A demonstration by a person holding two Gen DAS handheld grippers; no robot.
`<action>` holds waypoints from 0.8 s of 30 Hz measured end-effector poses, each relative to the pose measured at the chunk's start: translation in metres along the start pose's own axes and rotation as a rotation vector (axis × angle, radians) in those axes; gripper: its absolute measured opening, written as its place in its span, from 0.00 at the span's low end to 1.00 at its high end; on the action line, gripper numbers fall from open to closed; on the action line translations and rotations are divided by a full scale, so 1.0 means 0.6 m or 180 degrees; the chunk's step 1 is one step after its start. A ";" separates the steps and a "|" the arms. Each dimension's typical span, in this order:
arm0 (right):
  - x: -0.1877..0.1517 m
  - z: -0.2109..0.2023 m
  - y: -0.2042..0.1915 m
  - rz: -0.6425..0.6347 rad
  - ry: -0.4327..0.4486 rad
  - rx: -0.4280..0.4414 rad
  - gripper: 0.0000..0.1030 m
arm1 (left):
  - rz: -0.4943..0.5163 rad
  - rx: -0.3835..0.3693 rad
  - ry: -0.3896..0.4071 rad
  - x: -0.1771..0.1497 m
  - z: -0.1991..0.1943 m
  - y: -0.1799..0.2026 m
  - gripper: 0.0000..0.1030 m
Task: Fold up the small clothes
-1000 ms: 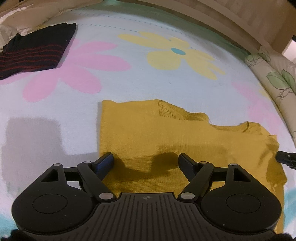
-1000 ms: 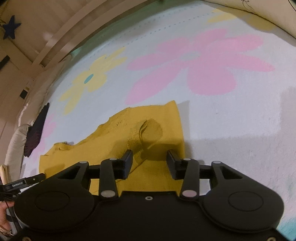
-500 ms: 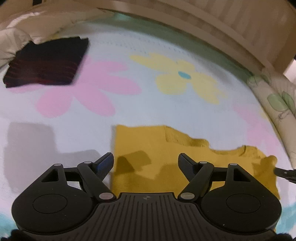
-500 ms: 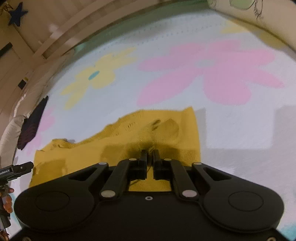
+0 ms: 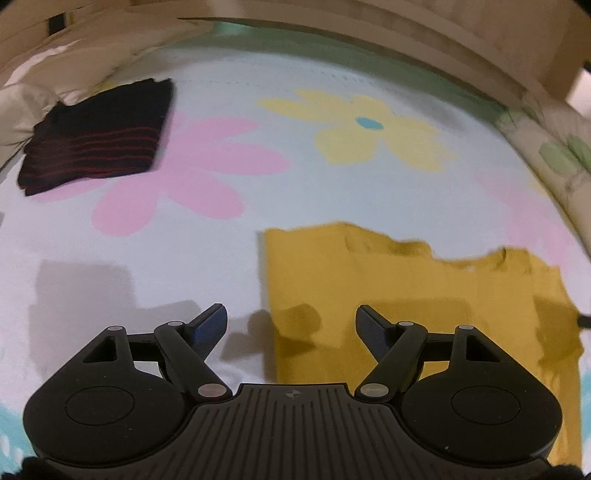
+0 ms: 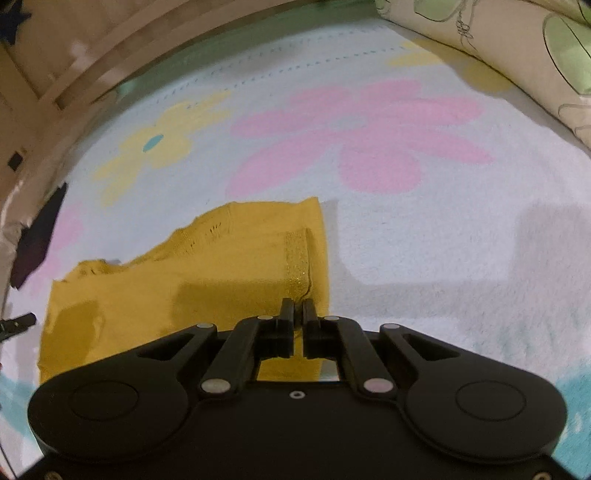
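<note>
A mustard-yellow knit garment [image 5: 406, 291] lies flat on a flowered blanket [image 5: 229, 229]; it also shows in the right wrist view [image 6: 207, 280]. My left gripper [image 5: 290, 325] is open and empty, hovering over the garment's left edge. My right gripper [image 6: 298, 308] is shut on the garment's cloth near its right edge, beside a glittery strip [image 6: 296, 258]. The left gripper's tip [image 6: 16, 321] shows at the left edge of the right wrist view.
A folded black garment with red stripes [image 5: 96, 136] lies at the far left of the blanket. A leaf-print pillow [image 5: 554, 155] lines the right side, also seen in the right wrist view [image 6: 517, 55]. A wooden bed frame [image 5: 369, 22] runs behind.
My right gripper closed on the yellow cloth near its right edge. My left gripper stayed open and drew back and to the left, so the garment sits farther right in its view.
</note>
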State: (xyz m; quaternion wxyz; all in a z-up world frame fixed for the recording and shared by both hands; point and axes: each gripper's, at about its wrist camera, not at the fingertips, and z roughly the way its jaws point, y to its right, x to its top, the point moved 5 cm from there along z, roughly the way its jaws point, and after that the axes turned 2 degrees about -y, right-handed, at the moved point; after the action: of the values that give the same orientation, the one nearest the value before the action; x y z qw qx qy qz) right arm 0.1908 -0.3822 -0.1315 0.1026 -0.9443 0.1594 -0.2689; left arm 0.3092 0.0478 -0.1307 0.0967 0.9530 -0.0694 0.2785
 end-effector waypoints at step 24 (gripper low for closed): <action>-0.015 0.058 0.006 0.0010 -0.0091 -0.0254 0.98 | 0.0214 0.0335 -0.0001 -0.048 0.041 0.006 0.99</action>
State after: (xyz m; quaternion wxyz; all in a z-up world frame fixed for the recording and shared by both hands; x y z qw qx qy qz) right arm 0.2016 -0.3788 -0.1658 0.0675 -0.9511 0.1700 -0.2487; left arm 0.2972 0.0414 -0.1661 0.0370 0.9539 -0.0867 0.2848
